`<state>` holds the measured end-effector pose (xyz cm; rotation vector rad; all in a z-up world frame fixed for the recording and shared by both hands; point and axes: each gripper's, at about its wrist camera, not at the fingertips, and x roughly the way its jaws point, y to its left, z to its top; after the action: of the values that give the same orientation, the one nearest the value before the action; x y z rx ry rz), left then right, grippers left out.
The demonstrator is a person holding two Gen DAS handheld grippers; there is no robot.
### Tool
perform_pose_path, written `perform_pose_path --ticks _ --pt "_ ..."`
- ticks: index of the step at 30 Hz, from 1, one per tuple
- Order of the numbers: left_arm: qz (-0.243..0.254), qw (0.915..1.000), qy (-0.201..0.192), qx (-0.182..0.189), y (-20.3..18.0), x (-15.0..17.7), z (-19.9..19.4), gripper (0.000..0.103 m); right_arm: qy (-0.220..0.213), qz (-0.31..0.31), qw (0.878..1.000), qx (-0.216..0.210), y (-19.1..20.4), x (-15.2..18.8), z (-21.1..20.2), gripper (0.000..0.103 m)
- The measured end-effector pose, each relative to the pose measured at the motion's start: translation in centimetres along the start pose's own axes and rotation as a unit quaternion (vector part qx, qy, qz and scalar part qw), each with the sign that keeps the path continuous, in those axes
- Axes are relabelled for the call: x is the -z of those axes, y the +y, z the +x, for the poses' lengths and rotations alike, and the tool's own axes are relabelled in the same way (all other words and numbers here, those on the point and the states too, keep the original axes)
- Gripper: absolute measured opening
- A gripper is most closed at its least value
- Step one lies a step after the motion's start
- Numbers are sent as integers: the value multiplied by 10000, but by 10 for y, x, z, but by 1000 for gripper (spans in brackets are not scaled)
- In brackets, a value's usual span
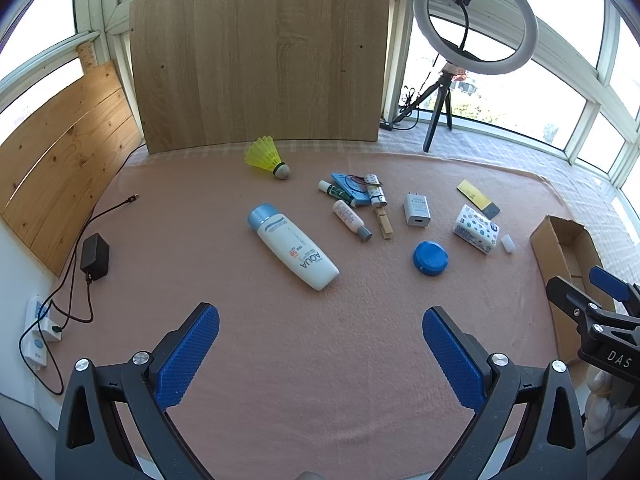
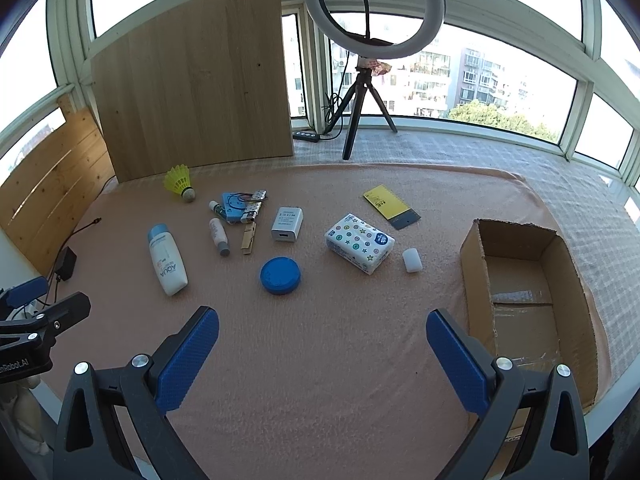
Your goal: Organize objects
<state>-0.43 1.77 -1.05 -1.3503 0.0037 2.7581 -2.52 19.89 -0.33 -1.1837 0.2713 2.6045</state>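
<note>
Glazed home balcony or sunroom, wraparound windows facing apartment blocks, pink blanket, ring light on tripod

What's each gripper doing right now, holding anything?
Left gripper: open wide, nothing between the jaws, above the bare pink cloth.
Right gripper: open wide, holding nothing, cardboard box to its right.

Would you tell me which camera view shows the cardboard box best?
The right wrist view: the cardboard box shows whole, its open top and bare floor visible. In the left wrist view the box sits at the right edge, partly hidden behind the right gripper.
</note>
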Motion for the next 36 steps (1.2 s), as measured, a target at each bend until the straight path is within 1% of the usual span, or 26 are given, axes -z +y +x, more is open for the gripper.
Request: perform_pose_path --ticks 23,36 --pt "-15 10000 24 -1 -1 1 1 103 101 85 9999 -27 -1 3 3 103" --pt "-81 9999 141 -33 9 -2 16 103 240 141 9996 -49 -4 3 15 103"
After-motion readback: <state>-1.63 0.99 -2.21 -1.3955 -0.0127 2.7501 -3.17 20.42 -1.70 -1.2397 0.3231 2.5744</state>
